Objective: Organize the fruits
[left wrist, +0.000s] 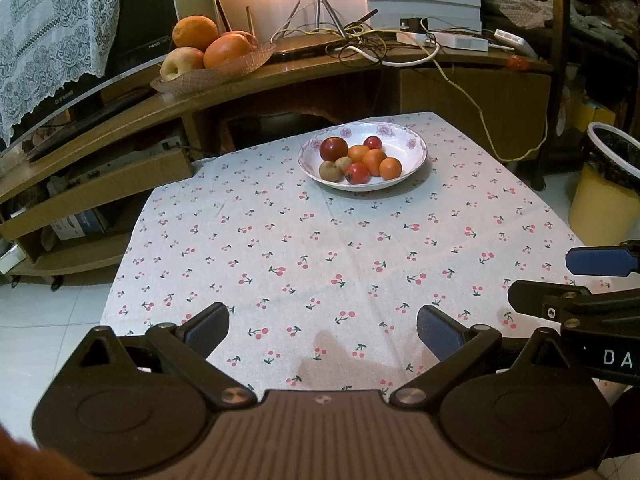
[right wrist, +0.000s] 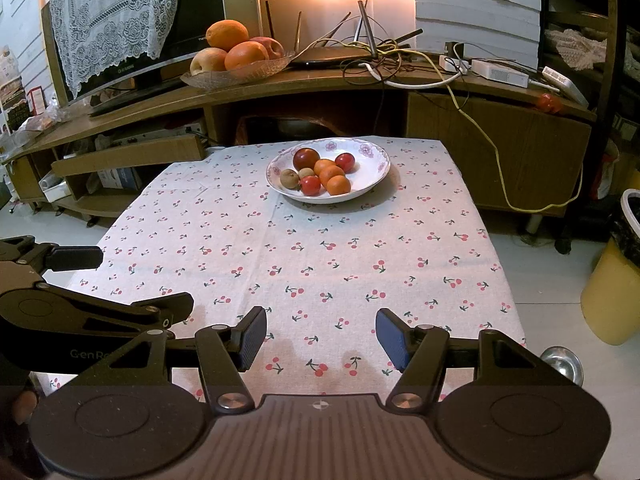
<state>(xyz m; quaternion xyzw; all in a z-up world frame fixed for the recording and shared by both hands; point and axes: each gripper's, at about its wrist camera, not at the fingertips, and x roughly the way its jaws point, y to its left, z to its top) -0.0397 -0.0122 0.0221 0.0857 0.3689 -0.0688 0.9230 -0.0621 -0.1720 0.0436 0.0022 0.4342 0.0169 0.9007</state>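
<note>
A white flowered bowl (left wrist: 412,148) (right wrist: 376,164) stands at the far side of the cherry-print tablecloth (left wrist: 320,248) (right wrist: 320,248). It holds several small fruits: a dark red one (left wrist: 333,148) (right wrist: 306,158), oranges (left wrist: 374,161) (right wrist: 332,175), small red ones (left wrist: 357,173) (right wrist: 310,185) and brown kiwis (left wrist: 329,170) (right wrist: 289,178). My left gripper (left wrist: 323,330) is open and empty over the near table edge. My right gripper (right wrist: 321,338) is open and empty beside it; it also shows at the right edge of the left wrist view (left wrist: 560,282).
A glass dish of large oranges and peaches (left wrist: 216,50) (right wrist: 240,56) sits on the wooden TV stand (left wrist: 280,76) behind the table, with tangled cables (left wrist: 360,40). A yellow bin (left wrist: 604,200) (right wrist: 612,280) stands on the floor at right.
</note>
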